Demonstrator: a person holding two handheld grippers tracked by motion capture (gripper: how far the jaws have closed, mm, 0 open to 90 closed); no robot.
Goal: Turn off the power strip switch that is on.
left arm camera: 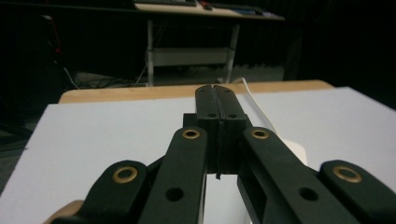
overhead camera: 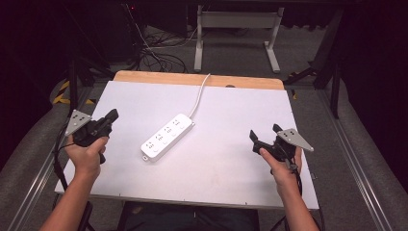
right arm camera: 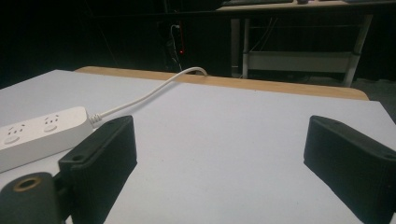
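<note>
A white power strip (overhead camera: 167, 136) lies slantwise on the white tabletop (overhead camera: 235, 106), a little left of the middle, and its white cable (overhead camera: 199, 94) runs over the far edge. My left gripper (overhead camera: 114, 113) hovers at the table's left edge, jaws shut with nothing between them, pointing toward the strip. In the left gripper view the shut jaws (left arm camera: 215, 88) hide most of the strip (left arm camera: 296, 151). My right gripper (overhead camera: 263, 131) is held near the table's right side, open and empty. The right gripper view has the strip (right arm camera: 37, 133) at the left, beyond the open jaws (right arm camera: 222, 135).
A wooden strip (overhead camera: 144, 77) borders the table's far edge. Behind it stand a metal desk frame (overhead camera: 235, 21) and a tangle of floor cables (overhead camera: 159, 55). Dark surroundings close in on both sides.
</note>
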